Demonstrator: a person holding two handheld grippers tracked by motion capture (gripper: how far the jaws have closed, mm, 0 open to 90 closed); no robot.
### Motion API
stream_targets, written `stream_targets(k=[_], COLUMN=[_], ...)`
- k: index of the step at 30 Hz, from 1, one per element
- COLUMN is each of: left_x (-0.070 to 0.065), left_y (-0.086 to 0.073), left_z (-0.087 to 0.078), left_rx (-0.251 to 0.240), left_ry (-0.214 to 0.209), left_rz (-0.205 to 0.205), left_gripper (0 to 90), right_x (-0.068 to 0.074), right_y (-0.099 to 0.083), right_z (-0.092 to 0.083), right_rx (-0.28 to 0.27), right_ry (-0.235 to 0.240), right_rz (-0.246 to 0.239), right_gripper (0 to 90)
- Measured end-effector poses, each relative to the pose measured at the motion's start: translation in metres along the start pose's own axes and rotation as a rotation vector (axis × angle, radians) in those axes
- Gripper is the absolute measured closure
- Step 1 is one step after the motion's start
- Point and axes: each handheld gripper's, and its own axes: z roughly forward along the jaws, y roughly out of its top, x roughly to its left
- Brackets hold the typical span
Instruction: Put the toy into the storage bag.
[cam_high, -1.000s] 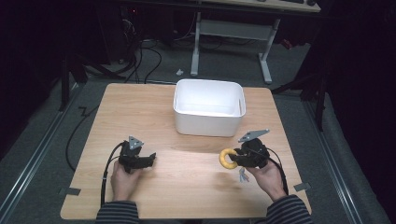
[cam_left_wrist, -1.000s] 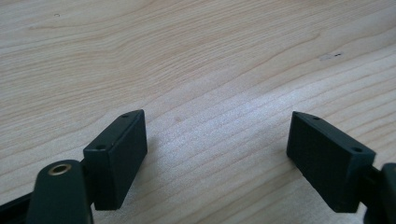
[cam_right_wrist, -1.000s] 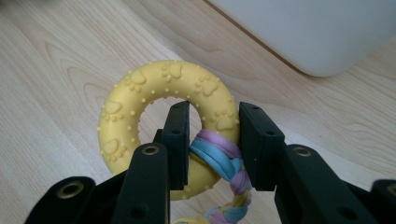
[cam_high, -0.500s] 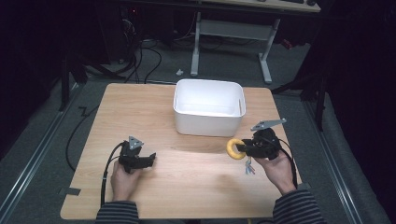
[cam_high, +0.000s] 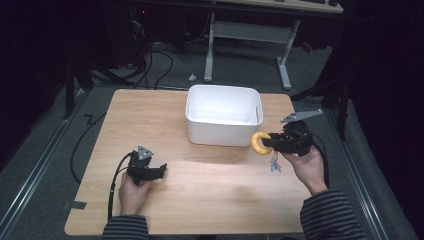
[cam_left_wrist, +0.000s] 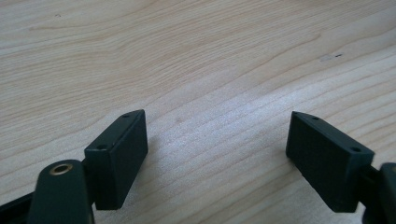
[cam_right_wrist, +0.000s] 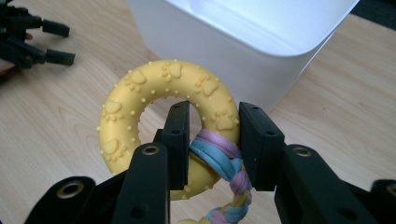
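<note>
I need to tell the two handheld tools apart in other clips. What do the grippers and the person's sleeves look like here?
Both are black. The left gripper and the right gripper each have two flat, rectangular jaw blocks fixed with small screws, brass-coloured eyelets on the linkages, a grey three-cornered plate on top, and a trailing black cable. The sleeves are dark with thin light stripes.

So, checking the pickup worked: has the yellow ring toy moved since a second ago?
Yes. The yellow ring toy went up-right, from the tabletop to beside the white bin's front corner.

The tub (cam_high: 223, 120) stands on the far middle of the surface (cam_high: 200, 190). The ring toy (cam_high: 259, 143) hangs just beside its right front corner, above the surface.
</note>
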Motion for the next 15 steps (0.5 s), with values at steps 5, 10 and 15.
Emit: stream_targets(k=[5, 10, 15], left_x=[0.0, 0.0, 0.0], left_y=[0.0, 0.0, 0.0], left_z=[0.0, 0.0, 0.0], left_rx=[0.0, 0.0, 0.001], left_ry=[0.001, 0.002, 0.002], left_rz=[0.0, 0.0, 0.001], left_gripper=[21.1, 21.1, 21.1], right_x=[-0.005, -0.007, -0.01], right_y=[0.018, 0.035, 0.049], right_z=[-0.006, -0.01, -0.01], right_rx=[0.005, -0.005, 0.007], right_ry=[-0.014, -0.016, -0.021], right_rz=[-0.02, -0.022, -0.022], right_gripper=[66.3, 66.3, 66.3])
